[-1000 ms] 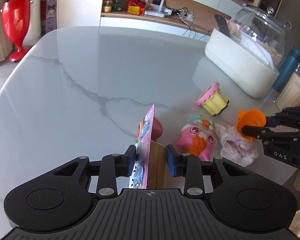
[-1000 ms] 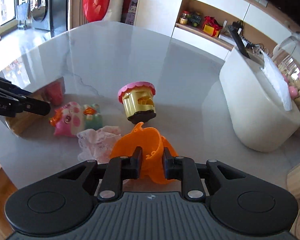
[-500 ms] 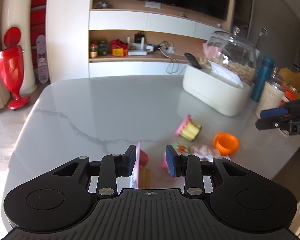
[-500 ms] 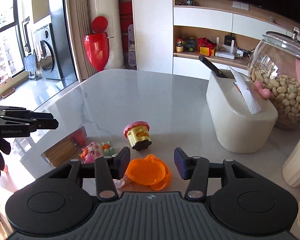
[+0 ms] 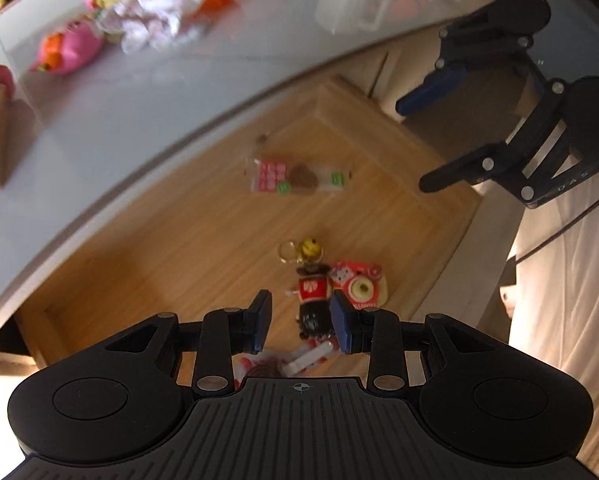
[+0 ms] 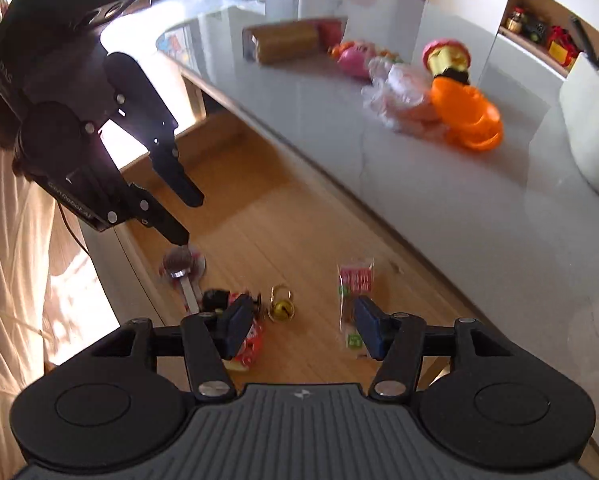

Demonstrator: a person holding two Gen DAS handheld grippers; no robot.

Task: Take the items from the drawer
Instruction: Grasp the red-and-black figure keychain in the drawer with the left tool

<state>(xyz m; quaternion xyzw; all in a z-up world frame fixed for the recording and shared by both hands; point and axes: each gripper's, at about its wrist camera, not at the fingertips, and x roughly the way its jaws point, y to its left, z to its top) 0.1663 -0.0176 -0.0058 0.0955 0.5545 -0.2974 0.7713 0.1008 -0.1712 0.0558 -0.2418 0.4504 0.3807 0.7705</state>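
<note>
Drawer [image 5: 187, 232] holding doll [image 5: 313, 296], bell [image 5: 309, 249], packet [image 6: 355, 280] under both tongs [image 5: 301, 322] [image 6: 299, 326], now gaping empty; previously over table [image 5: 99, 120].

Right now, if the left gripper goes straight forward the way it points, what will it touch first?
Most likely the small red and black figure lying in the open drawer: it sits between the open fingers of the left gripper, just ahead. Depth is unclear, so the fingertips may reach the drawer floor at the same moment.
</note>
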